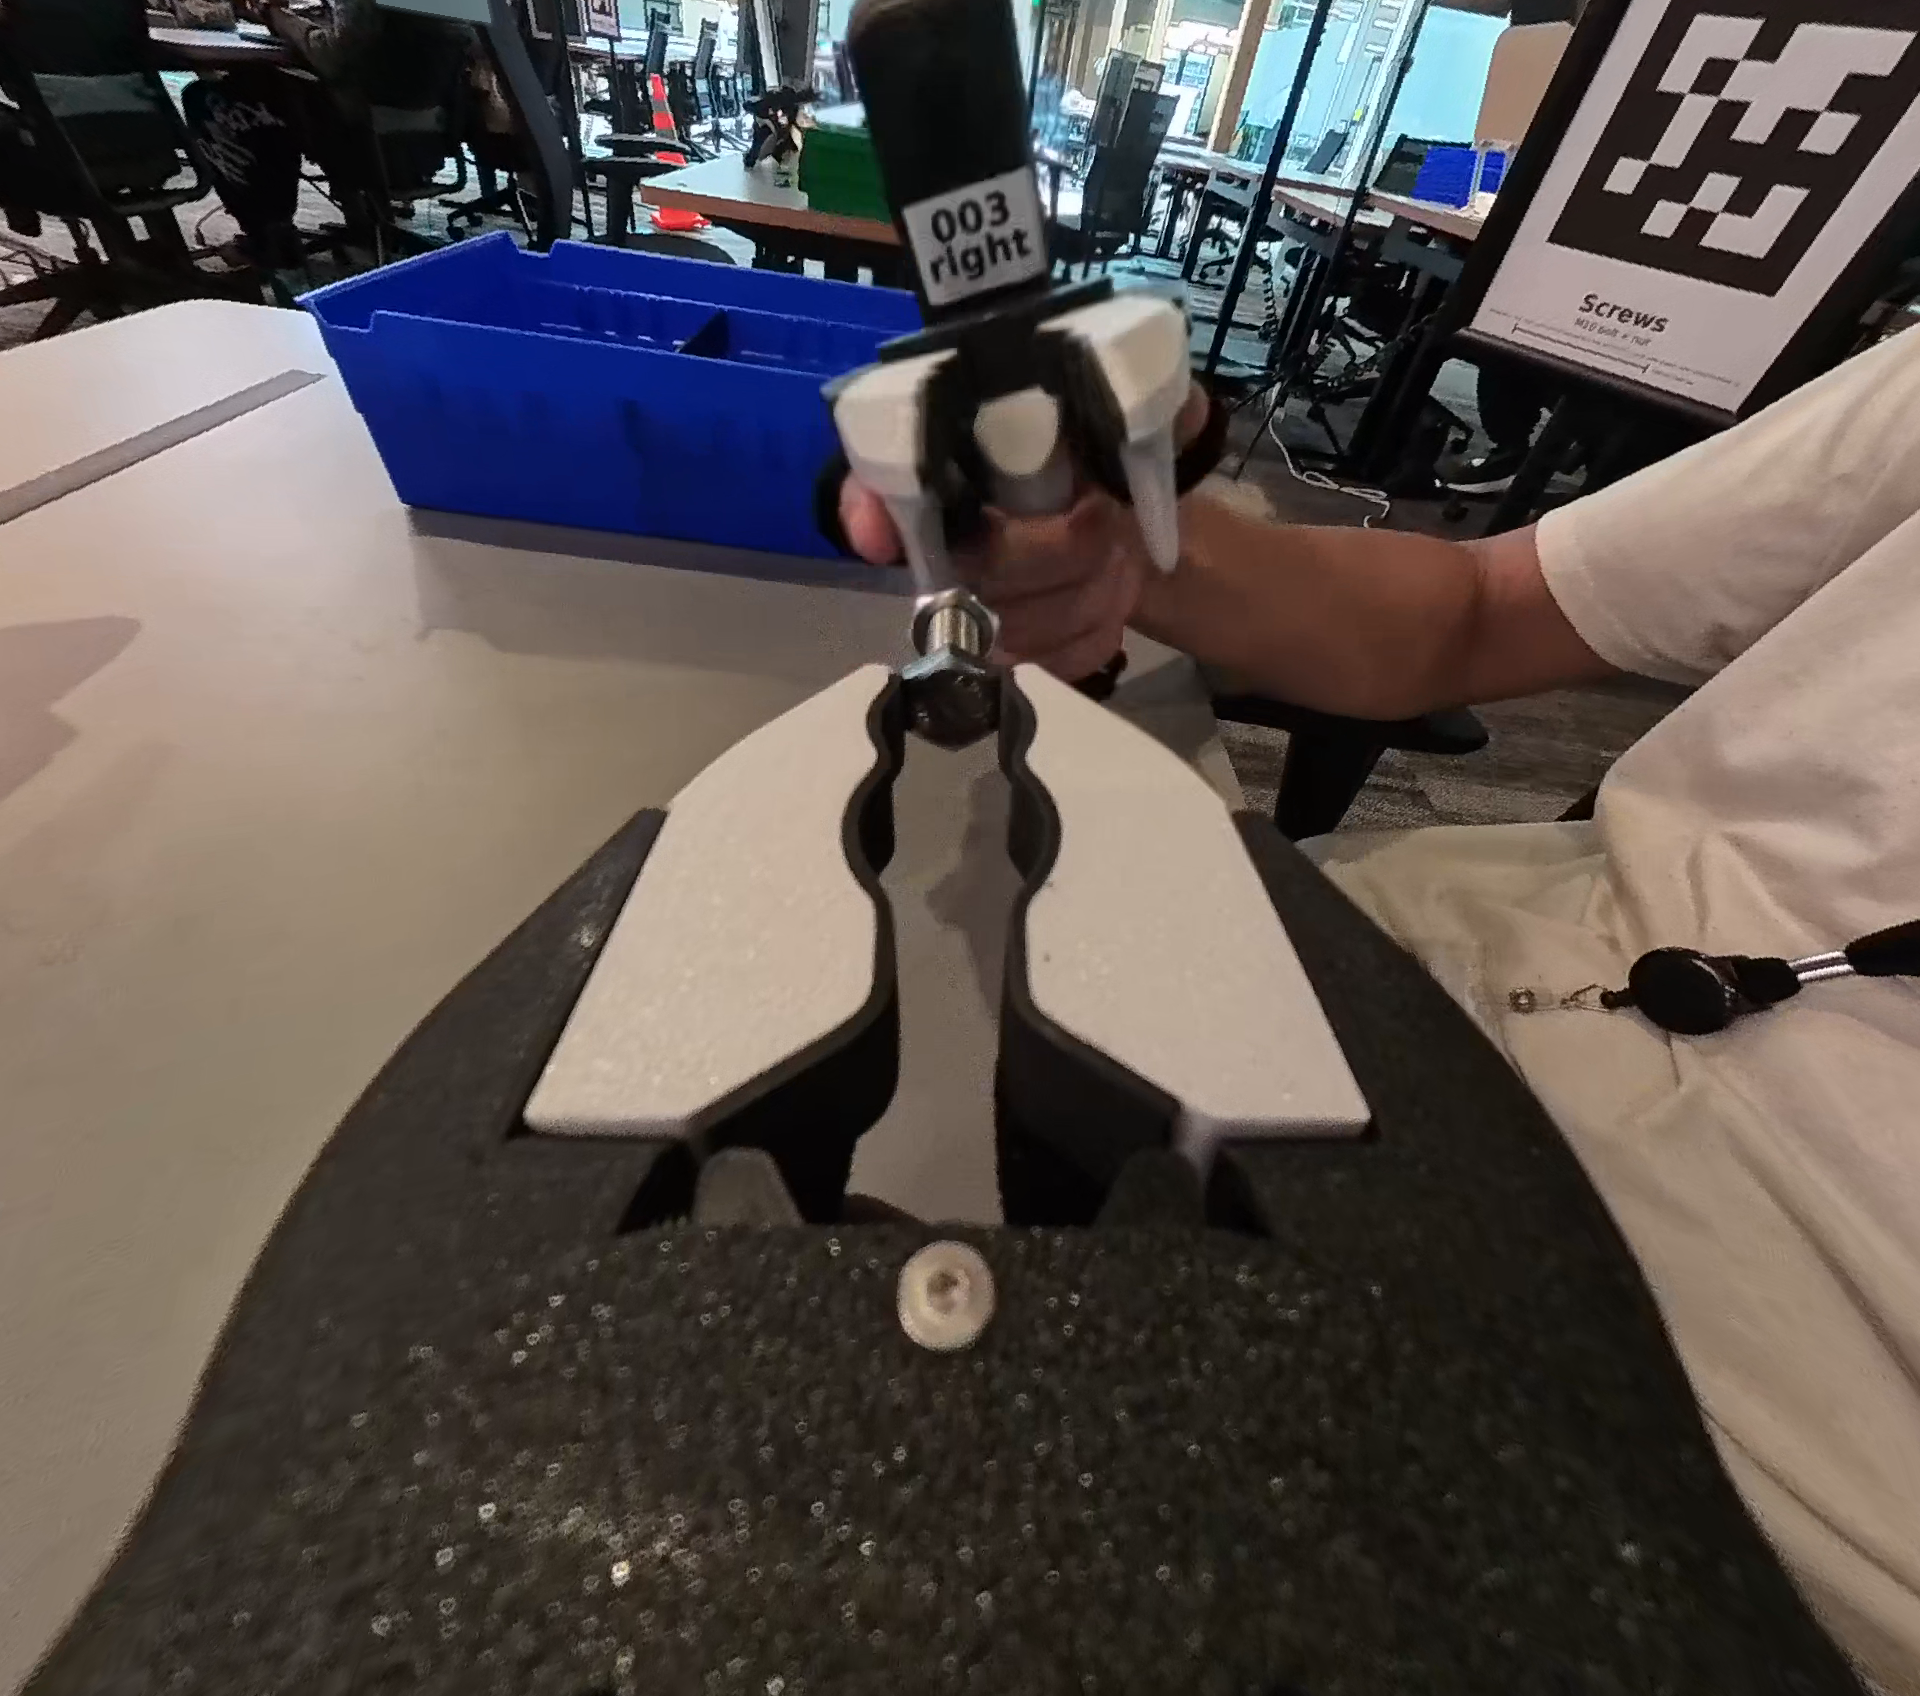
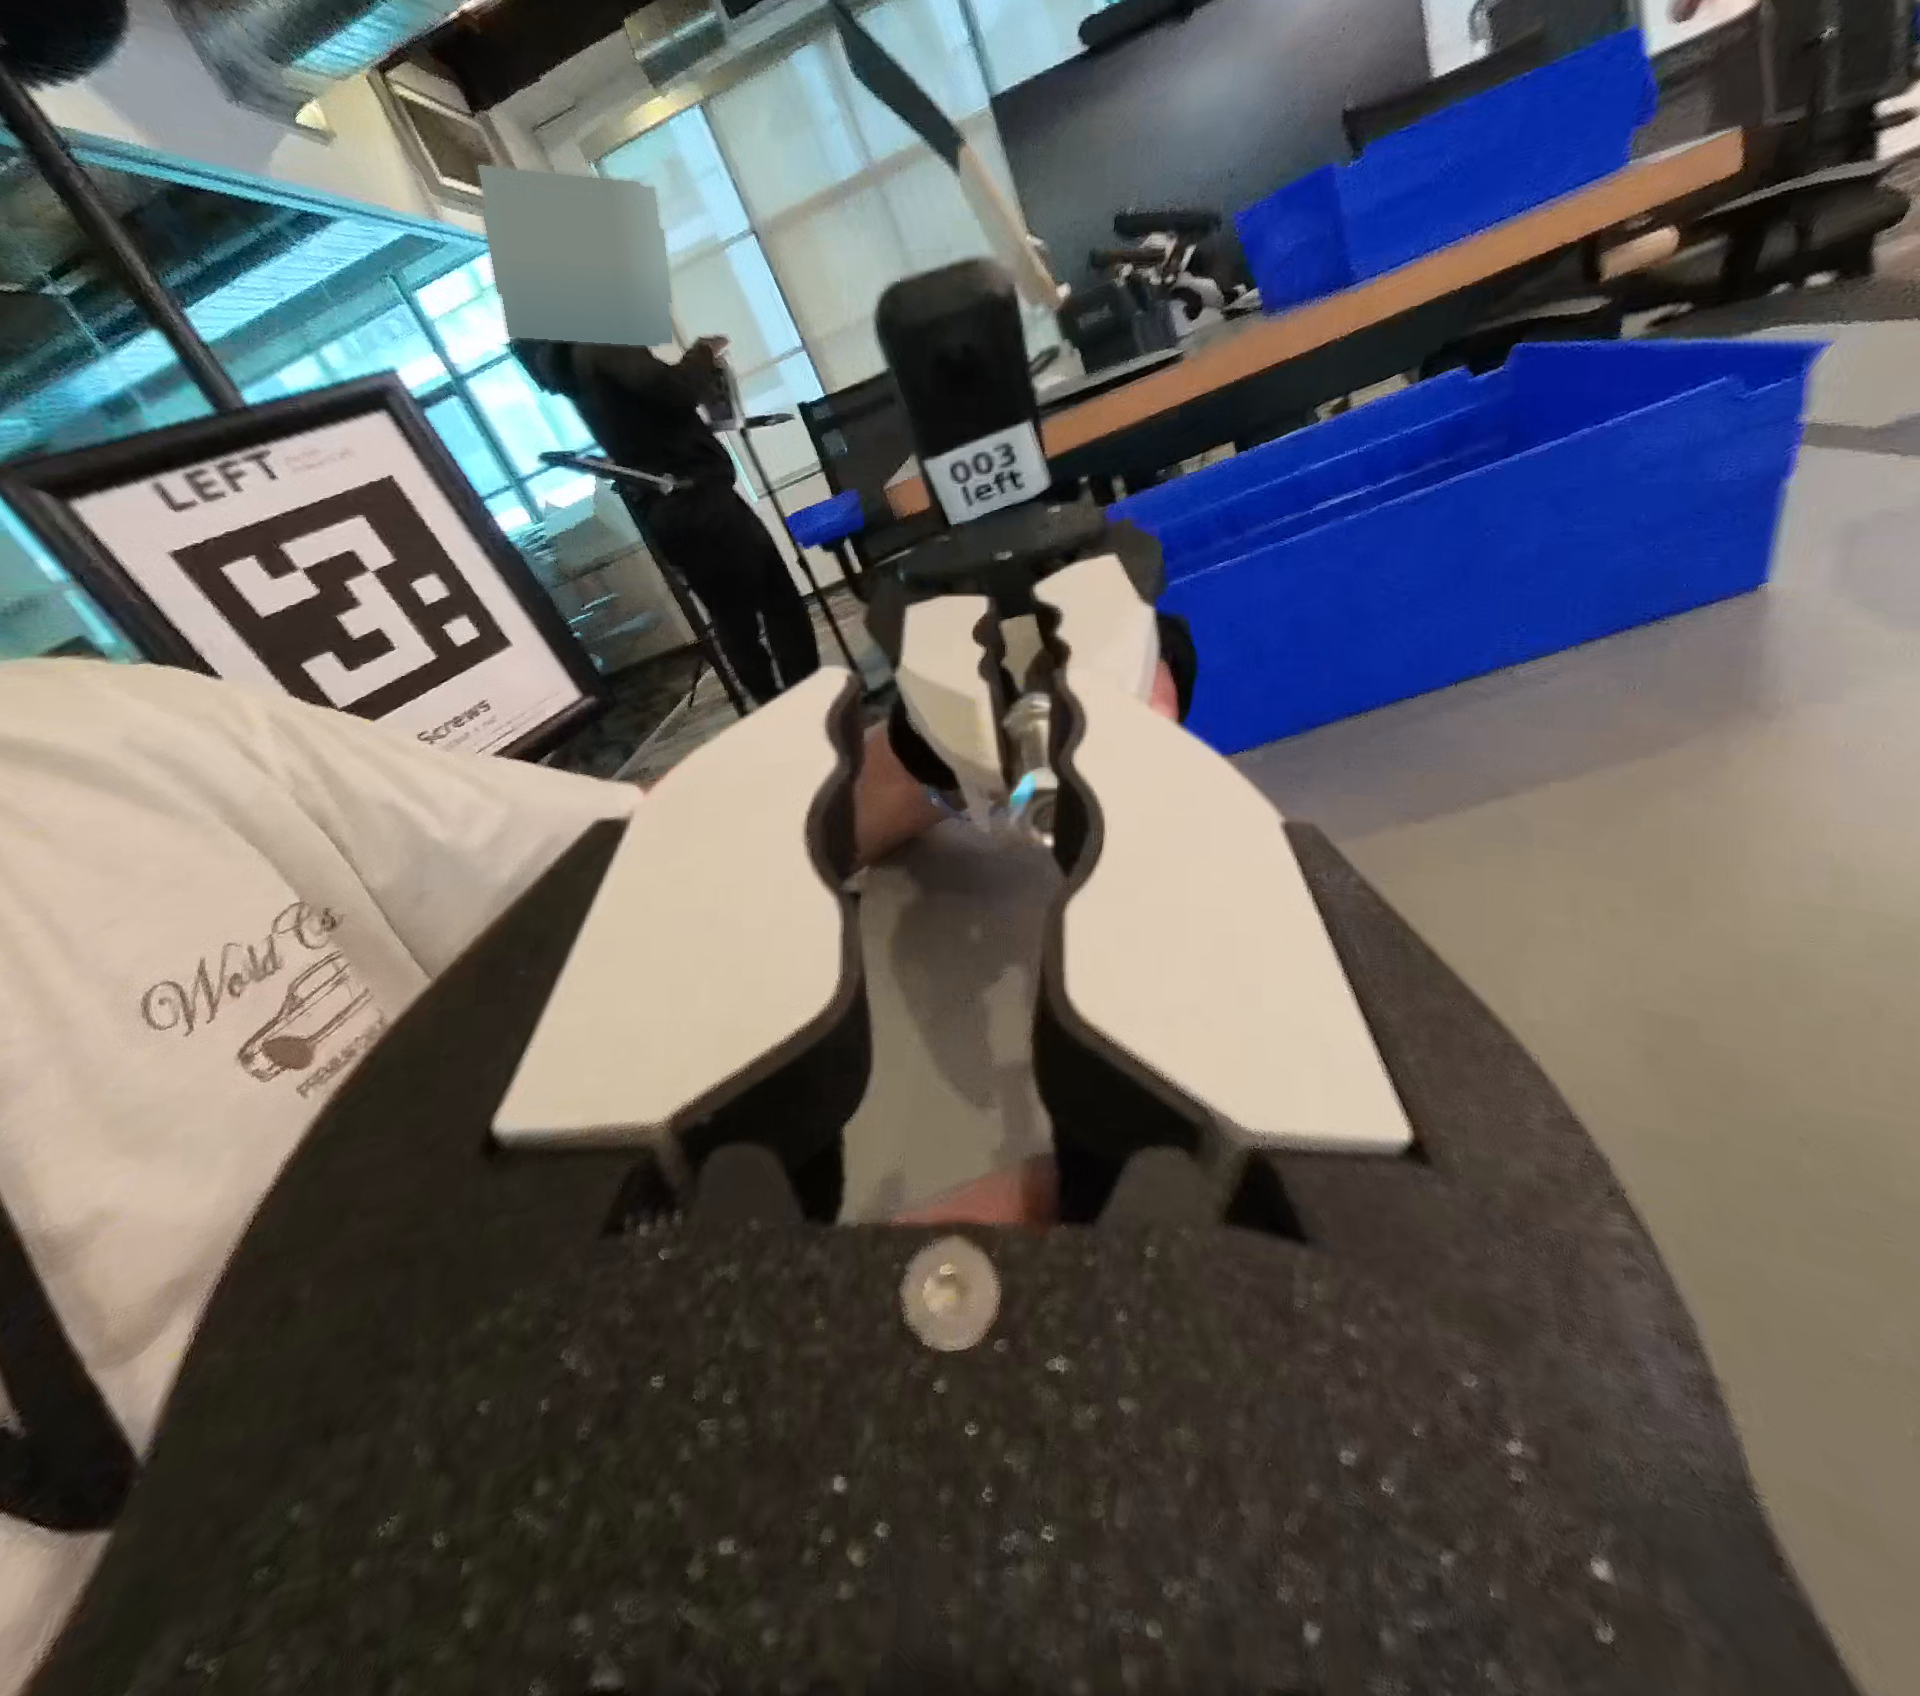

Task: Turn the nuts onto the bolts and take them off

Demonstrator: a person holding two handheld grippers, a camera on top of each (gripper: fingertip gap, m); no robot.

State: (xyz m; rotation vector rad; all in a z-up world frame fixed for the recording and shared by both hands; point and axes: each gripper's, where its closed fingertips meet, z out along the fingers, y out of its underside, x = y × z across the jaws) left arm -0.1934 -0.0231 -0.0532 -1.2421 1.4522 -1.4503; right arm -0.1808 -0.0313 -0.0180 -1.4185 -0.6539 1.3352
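Note:
My left gripper (image 1: 948, 696) is shut on the hex head of a silver bolt (image 1: 951, 711) and holds it above the table edge. The shaft points away from it and carries a nut (image 1: 951, 616). My right gripper (image 1: 1039, 566) faces it, open. One of its fingers (image 1: 914, 540) touches the nut and the other stands well to the side. In the right wrist view my right gripper (image 2: 956, 742) is open, and the bolt (image 2: 1029, 737) lies against its right finger (image 2: 1164, 950). The left gripper (image 2: 1013, 784) holds the bolt from behind.
A blue bin (image 1: 623, 420) stands on the grey table (image 1: 260, 711) behind the grippers; it also shows in the right wrist view (image 2: 1455, 566). Framed marker signs (image 1: 1704, 119) (image 2: 312, 576) stand at either side. The holder's forearm (image 1: 1351, 607) and white shirt (image 2: 208, 919) are close by. The grippers' ends are close to 4 cm from one another.

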